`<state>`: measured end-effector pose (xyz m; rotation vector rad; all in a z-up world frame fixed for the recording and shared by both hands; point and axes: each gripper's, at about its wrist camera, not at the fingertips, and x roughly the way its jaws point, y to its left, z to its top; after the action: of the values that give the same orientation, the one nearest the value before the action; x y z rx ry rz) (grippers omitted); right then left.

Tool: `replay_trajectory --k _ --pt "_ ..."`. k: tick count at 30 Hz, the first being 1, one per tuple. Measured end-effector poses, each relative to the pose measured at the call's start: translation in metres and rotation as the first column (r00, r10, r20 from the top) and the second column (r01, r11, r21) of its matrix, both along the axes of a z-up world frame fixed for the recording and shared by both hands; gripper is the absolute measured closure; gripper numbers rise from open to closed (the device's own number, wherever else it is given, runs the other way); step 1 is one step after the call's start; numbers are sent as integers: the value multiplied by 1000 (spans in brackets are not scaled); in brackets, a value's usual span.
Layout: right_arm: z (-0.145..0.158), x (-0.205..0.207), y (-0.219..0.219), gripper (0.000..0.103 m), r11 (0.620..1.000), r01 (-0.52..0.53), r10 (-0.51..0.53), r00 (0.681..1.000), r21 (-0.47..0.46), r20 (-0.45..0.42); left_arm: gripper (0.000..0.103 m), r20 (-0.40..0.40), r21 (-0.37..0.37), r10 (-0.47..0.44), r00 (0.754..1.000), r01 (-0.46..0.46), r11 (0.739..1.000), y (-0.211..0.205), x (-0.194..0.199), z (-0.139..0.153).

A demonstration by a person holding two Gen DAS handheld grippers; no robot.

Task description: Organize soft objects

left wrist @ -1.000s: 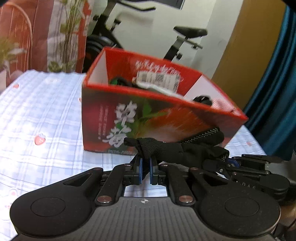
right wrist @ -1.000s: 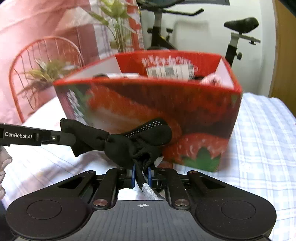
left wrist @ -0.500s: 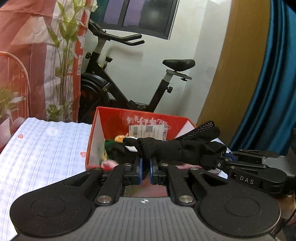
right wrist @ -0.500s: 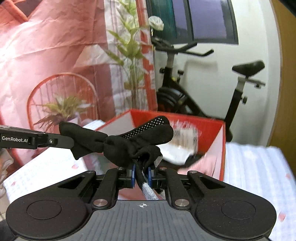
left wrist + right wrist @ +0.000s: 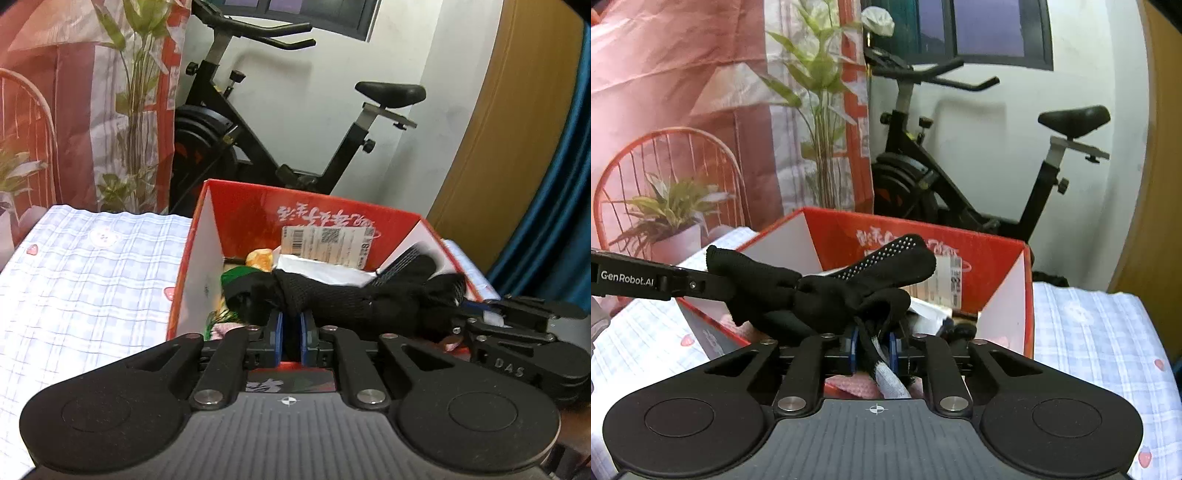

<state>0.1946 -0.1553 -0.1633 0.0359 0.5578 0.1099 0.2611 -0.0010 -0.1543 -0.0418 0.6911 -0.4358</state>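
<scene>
Left gripper (image 5: 291, 336) easing its jaws apart, black knotted glove (image 5: 343, 299) still between them, above red box (image 5: 199, 258); "DAS" on right gripper (image 5: 476, 314) beside.
Right gripper (image 5: 872, 347) likewise loosening on glove cuff (image 5: 882, 365); "GenRobot.AI" on left gripper arm (image 5: 628, 278)

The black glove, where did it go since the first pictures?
Both tongs, left and right, lifted the glove from in front of the box to above its opening. Their jaws have just been opening a little, with the glove between them and still hanging there. The box stayed on the checked cloth.
</scene>
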Motion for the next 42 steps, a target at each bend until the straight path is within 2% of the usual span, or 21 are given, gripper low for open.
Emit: replay_trajectory --k 1,3,4,5,6,9,12,14,17,20,25,31,34,42 --pt "-2 0 0 82 1000 3 -3 1000 -3 -5 80 8 9 3 1000 -3 1000 2 -1 1" --pt "-2 -2 -1 76 1000 24 -24 1000 -20 -4 31 37 15 24 999 -24 1000 7 -5 6" --pt "-2 -3 -3 74 999 35 -35 999 -22 -3 21 61 12 43 997 -44 999 10 -9 10" --pt "-1 -4 -6 62 999 42 -42 999 -21 -6 7 84 7 60 995 -61 998 12 -12 15" --pt "-1 -6 -8 43 998 58 -58 998 -23 -7 3 108 1 73 991 -74 997 16 -16 21" --pt "6 -18 -17 12 993 114 -114 993 -4 38 0 144 10 88 986 -90 996 22 -26 38" --pt "16 -30 -23 1 989 145 -145 987 2 69 0 183 79 108 977 -124 989 22 -39 55" --pt "27 -38 -26 0 987 157 -158 983 18 96 0 216 109 110 970 -136 985 22 -50 66" --pt "46 -52 -28 0 984 177 -180 976 35 125 0 242 59 133 961 -152 987 31 -69 82" --pt "68 -68 -27 0 981 189 -194 968 48 157 0 263 55 159 952 -180 982 34 -87 99" --pt "104 -94 -14 0 980 198 -195 959 5 206 0 283 30 139 949 -153 988 43 -113 129" --pt "148 -121 -2 0 981 188 -193 954 43 231 0 360 52 153 920 -184 982 39 -150 168" --pt "169 -138 7 0 980 194 -196 946 34 258 0 370 32 156 916 -180 983 38 -167 182" --pt "218 -191 24 0 974 224 -220 915 27 339 0 414 37 181 892 -215 976 34 -203 208"
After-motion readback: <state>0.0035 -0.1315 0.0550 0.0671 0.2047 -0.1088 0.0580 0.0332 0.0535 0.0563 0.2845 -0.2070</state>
